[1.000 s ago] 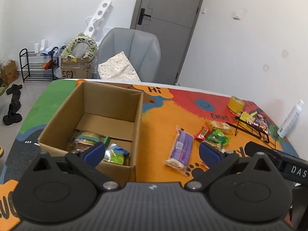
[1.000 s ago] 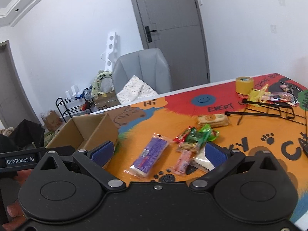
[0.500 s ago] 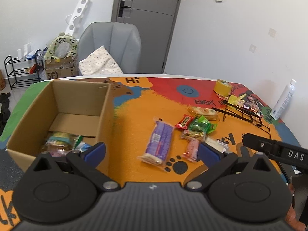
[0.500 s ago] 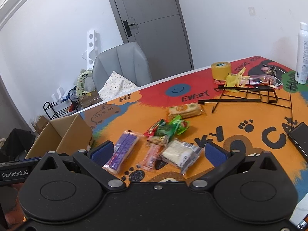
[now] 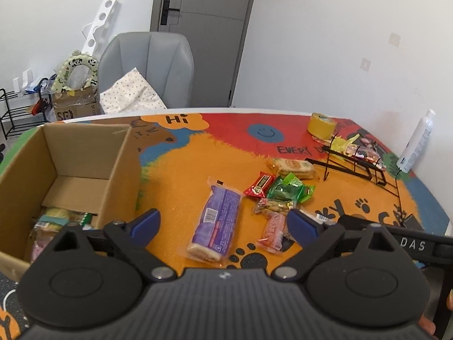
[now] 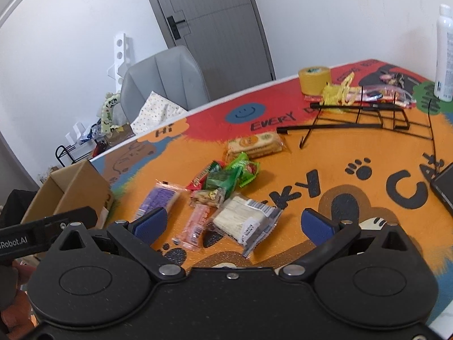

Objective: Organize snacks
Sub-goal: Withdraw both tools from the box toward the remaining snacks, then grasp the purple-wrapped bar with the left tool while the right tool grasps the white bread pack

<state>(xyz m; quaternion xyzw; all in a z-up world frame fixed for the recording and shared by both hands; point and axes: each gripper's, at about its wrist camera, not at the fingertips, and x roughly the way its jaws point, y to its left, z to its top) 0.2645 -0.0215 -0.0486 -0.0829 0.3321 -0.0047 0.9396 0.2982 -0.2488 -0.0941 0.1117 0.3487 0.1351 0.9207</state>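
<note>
The left hand-held gripper (image 5: 222, 223) is held spread and empty above a purple packet (image 5: 216, 221); its jaws have just been closing slightly. The right hand-held gripper (image 6: 235, 223) is likewise spread, nothing pinched, over a white wafer pack (image 6: 245, 221). A few snacks are already seen in the cardboard box (image 5: 85, 153); about seven are left loose on the table (image 5: 184, 175).
</note>
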